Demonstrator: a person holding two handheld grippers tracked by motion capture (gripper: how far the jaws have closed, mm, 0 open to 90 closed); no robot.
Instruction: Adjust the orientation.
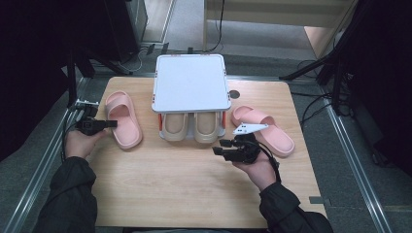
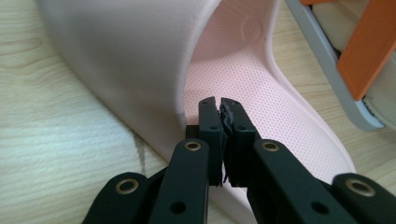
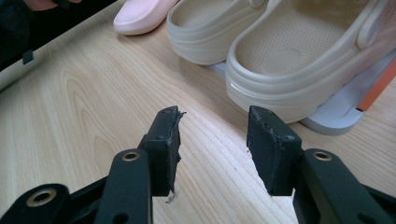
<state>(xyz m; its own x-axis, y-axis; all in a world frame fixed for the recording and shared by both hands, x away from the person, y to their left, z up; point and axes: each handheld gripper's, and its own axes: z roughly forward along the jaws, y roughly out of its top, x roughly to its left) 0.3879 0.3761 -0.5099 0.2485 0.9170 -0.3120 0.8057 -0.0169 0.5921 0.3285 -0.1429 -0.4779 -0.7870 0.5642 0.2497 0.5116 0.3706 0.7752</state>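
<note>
- I am holding my left claw (image 1: 111,124) at the left edge of the table (image 1: 184,194), its tip right against the side of the left pink slipper (image 1: 124,119).
- In the left gripper view its jaws are pressed together with nothing clearly between them; they are sitting over the dotted insole of the pink slipper (image 2: 261,107), just beside the edge of the strap, and I cannot quite tell whether the tips are touching the foam.
- I am keeping my right claw (image 1: 217,148) over bare wood in front of the shoe rack (image 1: 192,82), its jaws spread wide and gripping nothing.
- In the right gripper view the two beige clogs (image 3: 280,56) are sitting side by side on the rack's lower shelf (image 3: 336,116), just ahead of my open jaws.
- The second pink slipper (image 1: 265,128) is lying on the table to the right of the rack, close by my right hand (image 1: 260,170).
</note>
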